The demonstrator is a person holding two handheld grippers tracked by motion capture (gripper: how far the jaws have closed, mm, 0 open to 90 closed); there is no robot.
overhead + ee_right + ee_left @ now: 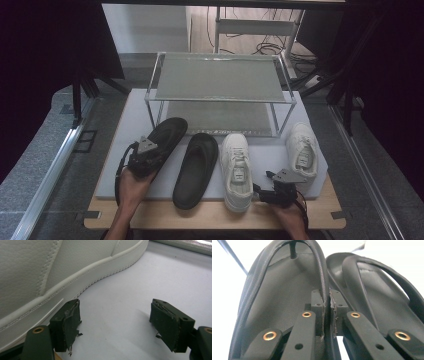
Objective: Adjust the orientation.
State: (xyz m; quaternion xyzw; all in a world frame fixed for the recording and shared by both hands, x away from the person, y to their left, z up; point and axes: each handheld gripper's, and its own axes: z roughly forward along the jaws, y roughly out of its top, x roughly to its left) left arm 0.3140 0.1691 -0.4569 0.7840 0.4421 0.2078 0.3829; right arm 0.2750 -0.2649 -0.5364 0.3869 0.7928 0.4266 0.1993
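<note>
Left hand-held gripper point(150, 155) clamps the black sandal point(167, 132) by its thin strap, sole tilted up; right hand-held gripper point(265, 192) gapes beside the white sneaker point(236, 167).

Wooden tabletop point(210, 215) under a pale grey mat point(125, 150), two-tier metal-framed rack point(220, 80) at the back, grey floor point(30, 170), cables point(265, 47) beyond, dark surroundings at both sides

In the left gripper view both black sandals, the held sandal point(274, 302) and the second sandal point(374, 290), are cut off by the edges. In the high view, the left tool point(150, 154) hides the held sandal's heel. The right gripper view crops the white sneaker point(50, 270) to a piece of its side.
</note>
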